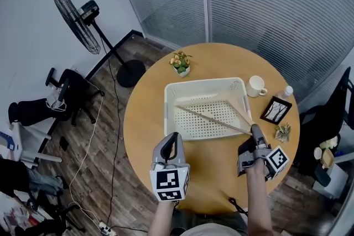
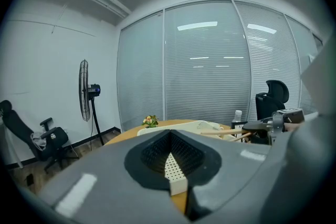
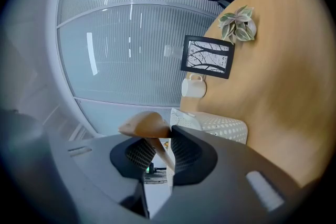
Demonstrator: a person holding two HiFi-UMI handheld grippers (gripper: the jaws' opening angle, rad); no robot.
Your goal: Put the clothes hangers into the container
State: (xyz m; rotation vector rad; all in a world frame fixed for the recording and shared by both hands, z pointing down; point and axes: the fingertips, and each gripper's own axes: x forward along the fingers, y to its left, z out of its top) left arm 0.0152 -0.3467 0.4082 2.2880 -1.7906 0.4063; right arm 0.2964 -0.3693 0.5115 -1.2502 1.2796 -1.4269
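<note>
The wooden hanger (image 1: pixel 213 118) lies slanting across the white perforated container (image 1: pixel 204 84), its long bar going from the middle left of the container down to its lower right corner; a shorter arm comes down the container's right side to the same corner. There my right claw (image 1: pixel 256 131) is closed on the hanger's end. In the right gripper view the brown wood (image 3: pixel 144 124) stands between the two pads of this claw (image 3: pixel 157 147), and the container (image 3: pixel 220 126) is just behind it.

My left claw (image 1: pixel 174 138) is below the container's lower left part, over the bare table (image 1: pixel 215 168); its jaws are together and hold nothing. In the left gripper view I see only the dotted container wall (image 2: pixel 194 124) past this claw (image 2: pixel 170 157).

Around the container on the table: a small flower pot (image 1: pixel 181 62) at the upper left; a white mug (image 1: pixel 255 85) at the upper right; a black picture frame (image 1: pixel 275 110) on the right; a standing fan (image 1: pixel 77 19) on the floor, far upper left.
</note>
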